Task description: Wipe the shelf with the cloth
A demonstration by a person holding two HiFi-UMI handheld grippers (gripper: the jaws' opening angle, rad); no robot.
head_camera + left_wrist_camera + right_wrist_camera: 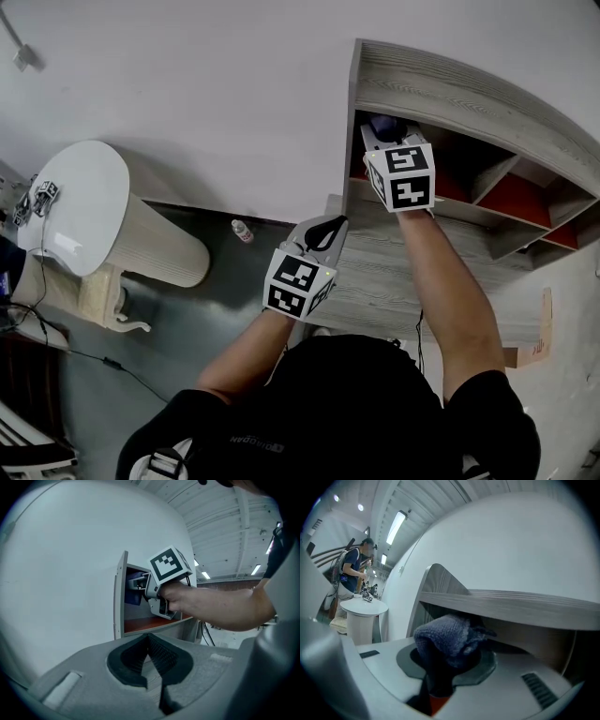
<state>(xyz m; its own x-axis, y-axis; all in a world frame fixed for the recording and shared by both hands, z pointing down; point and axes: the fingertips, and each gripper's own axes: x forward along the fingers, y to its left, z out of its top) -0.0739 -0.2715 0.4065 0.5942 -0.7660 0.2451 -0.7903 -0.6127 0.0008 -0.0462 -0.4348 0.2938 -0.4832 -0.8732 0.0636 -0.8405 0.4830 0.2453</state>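
Both jaws of the right gripper [442, 667] are closed on the cloth [440, 637], which bulges ahead inside the shelf [511, 604], so it should press down and sweep evenly; the left gripper [149, 656] is closed, empty.

readable text: none | black shirt [328, 403]: pale print [258, 444] across it, upside down, too small to read | cube [298, 284] on left tool [324, 232] and cube [403, 176] on right tool [389, 127]: black-and-white square markers, no letters or numbers | paper tag [544, 328] at right edge: faint marks, illegible
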